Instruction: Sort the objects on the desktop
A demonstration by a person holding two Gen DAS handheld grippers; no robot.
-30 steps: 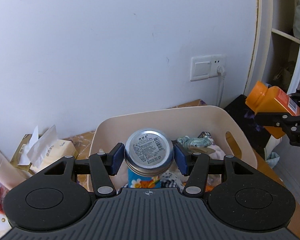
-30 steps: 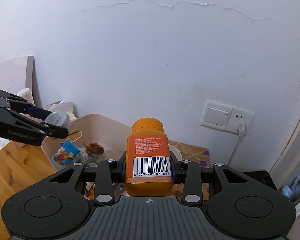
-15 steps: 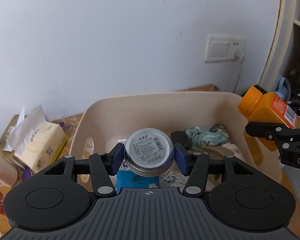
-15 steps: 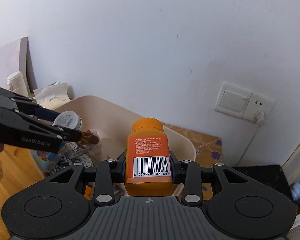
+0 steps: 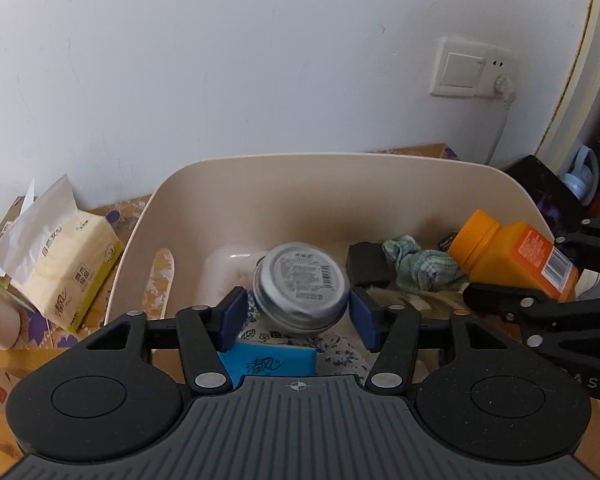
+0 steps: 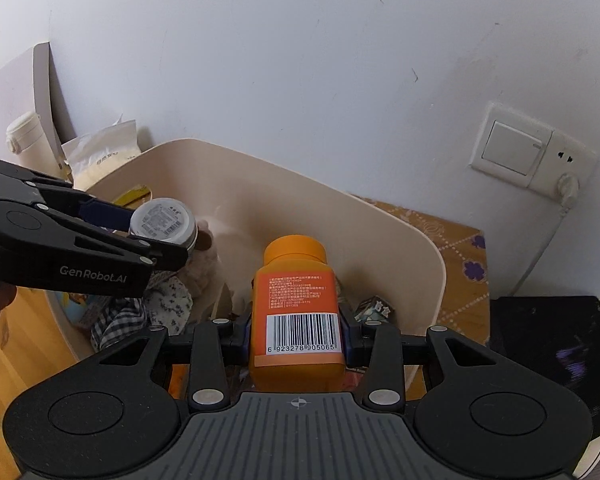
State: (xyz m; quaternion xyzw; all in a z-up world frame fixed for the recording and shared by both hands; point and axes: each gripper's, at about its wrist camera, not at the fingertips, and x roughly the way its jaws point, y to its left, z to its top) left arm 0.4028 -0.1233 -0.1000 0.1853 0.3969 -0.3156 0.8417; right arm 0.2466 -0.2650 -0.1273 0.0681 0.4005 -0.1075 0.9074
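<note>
A round silver-lidded jar [image 5: 300,280] hangs tilted between the blue pads of my left gripper [image 5: 298,316], over the inside of the beige bin [image 5: 340,156]. The jaws are opening, and a gap shows on each side of the jar. In the right wrist view the same jar [image 6: 164,220] sits at the tips of the left gripper [image 6: 148,232], above the bin's left half [image 6: 420,240]. My right gripper [image 6: 298,336] is shut on an orange bottle [image 6: 296,300] with a barcode label, held over the bin's right side. The bottle [image 5: 508,252] also shows in the left wrist view.
The bin holds a blue tissue packet [image 5: 268,364], a green cloth [image 5: 416,264], a black block [image 5: 368,264] and patterned fabrics. A yellow tissue pack [image 5: 72,264] stands left of it. The white wall with a socket [image 6: 532,156] is close behind. A black box [image 6: 548,340] lies to the right.
Both grippers have come down and closer to the bin. The left jaws have widened, and the jar has tipped and slipped forward out of the pads. The right grip is unchanged.
</note>
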